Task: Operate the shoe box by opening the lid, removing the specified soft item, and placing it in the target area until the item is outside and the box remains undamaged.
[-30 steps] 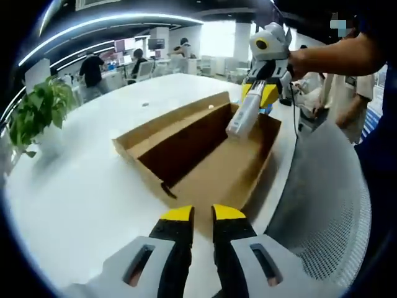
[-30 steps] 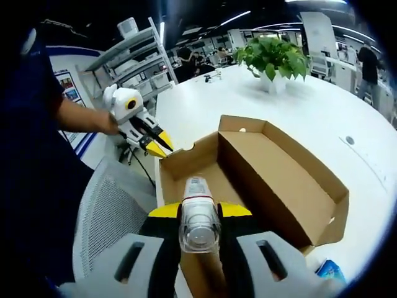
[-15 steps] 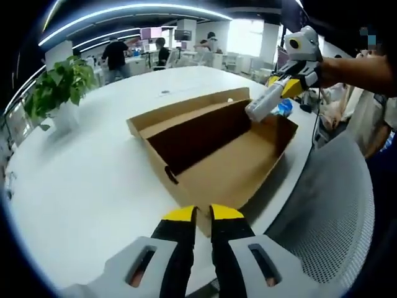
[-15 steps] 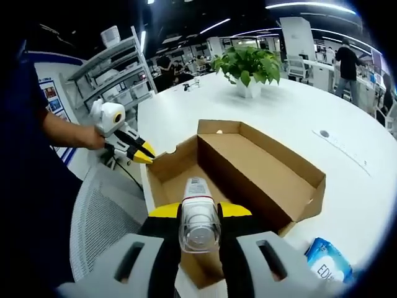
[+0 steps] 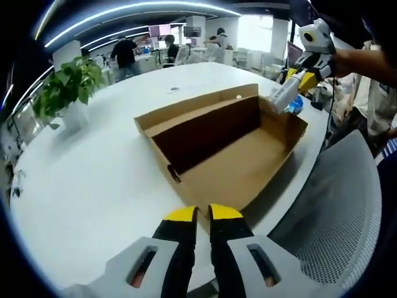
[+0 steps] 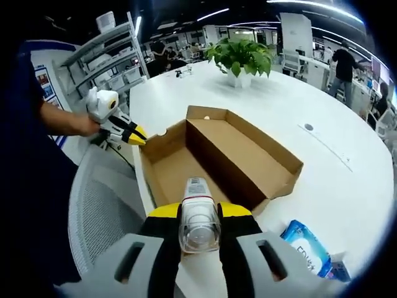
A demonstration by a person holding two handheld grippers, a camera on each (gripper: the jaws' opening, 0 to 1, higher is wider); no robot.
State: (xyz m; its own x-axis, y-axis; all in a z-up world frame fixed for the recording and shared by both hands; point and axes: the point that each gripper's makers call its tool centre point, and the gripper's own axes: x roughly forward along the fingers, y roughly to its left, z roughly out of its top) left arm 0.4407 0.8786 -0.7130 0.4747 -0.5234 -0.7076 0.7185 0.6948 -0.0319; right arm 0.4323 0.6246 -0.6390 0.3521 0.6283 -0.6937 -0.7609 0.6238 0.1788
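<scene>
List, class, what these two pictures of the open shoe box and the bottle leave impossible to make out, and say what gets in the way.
- Bottle, right gripper view: label text too small; the right gripper covers its sides.
- Shoe box, left gripper view: the near wall's outside faces away.
- Blue packet, right gripper view: printing cut off by the picture's edge.
- Left gripper: jaws look closed; a gap cannot be ruled out.
</scene>
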